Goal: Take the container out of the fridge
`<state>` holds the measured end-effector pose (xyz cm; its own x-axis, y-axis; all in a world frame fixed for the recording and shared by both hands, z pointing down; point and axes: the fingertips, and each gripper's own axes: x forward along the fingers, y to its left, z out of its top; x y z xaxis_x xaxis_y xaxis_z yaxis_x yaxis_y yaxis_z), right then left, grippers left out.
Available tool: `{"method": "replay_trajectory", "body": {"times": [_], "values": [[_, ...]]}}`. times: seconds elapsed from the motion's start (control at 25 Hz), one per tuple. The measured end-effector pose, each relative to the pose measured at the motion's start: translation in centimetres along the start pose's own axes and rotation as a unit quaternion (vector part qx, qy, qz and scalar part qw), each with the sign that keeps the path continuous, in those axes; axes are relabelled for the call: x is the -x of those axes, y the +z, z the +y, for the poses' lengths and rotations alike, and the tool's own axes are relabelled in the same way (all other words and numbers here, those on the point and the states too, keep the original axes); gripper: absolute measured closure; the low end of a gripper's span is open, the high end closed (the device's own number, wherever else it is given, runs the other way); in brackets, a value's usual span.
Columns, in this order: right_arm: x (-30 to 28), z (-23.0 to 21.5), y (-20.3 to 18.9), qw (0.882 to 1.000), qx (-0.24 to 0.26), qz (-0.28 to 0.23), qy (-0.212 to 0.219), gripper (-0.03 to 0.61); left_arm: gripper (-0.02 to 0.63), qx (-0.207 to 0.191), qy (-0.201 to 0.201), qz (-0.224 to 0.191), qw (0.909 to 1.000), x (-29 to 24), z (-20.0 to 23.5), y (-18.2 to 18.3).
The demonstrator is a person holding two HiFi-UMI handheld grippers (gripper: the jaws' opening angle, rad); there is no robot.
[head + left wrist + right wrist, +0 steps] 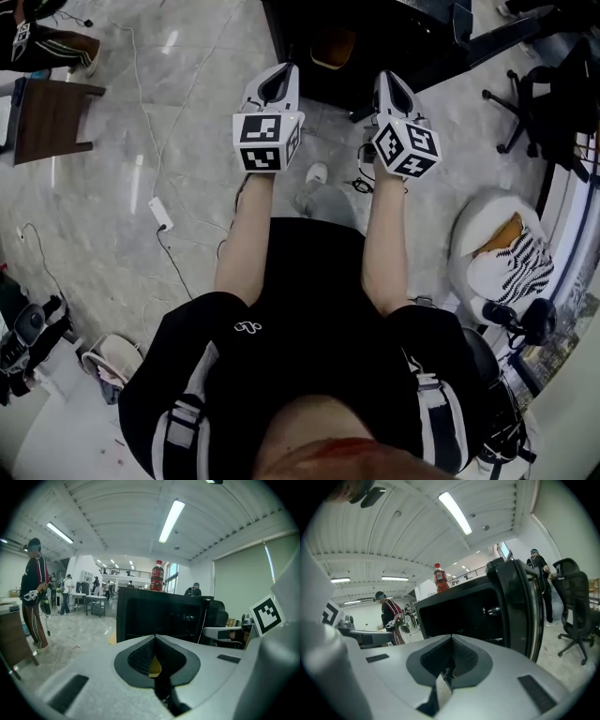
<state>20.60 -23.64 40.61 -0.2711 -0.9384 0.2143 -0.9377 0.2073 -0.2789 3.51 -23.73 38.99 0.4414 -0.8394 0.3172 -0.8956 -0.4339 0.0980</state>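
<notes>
- Black fridge (161,616) stands open ahead, door (518,606) swung right
- Left gripper (154,638) and right gripper (451,637): jaws pressed together, empty, short of the fridge
- Red bottle (157,576) on top
- Tan container (333,47) sits low inside the fridge

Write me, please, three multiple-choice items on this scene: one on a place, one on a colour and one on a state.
1. Where does the red bottle stand?
A. On top of the fridge
B. On the floor
C. On a chair

2. What colour is the fridge?
A. White
B. Black
C. Green

3. How do the jaws of the right gripper stand?
A. Wide apart
B. Clamped on the bottle
C. Together, holding nothing

Answers:
1 A: the bottle rises from the fridge's top edge.
2 B: its body and door are black.
3 C: the right gripper view shows the tips meeting with nothing between them.
</notes>
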Motion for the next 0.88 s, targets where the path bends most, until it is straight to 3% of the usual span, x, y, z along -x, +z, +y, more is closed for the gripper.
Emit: {"method": "replay_trajectory", "body": {"times": [0.52,0.88], "values": [[-4.3,0.7,-9.1,0.994,-0.009,0.105,0.011,0.566,0.604,0.043,-0.006,0.069,0.9967,-5.2,2.1,-6.4],[-7.9,2.1,-14.7,0.984,0.060,0.163,0.029,0.566,0.604,0.059,-0.016,0.088,0.9942,-8.3,4.4,-10.4]]}}
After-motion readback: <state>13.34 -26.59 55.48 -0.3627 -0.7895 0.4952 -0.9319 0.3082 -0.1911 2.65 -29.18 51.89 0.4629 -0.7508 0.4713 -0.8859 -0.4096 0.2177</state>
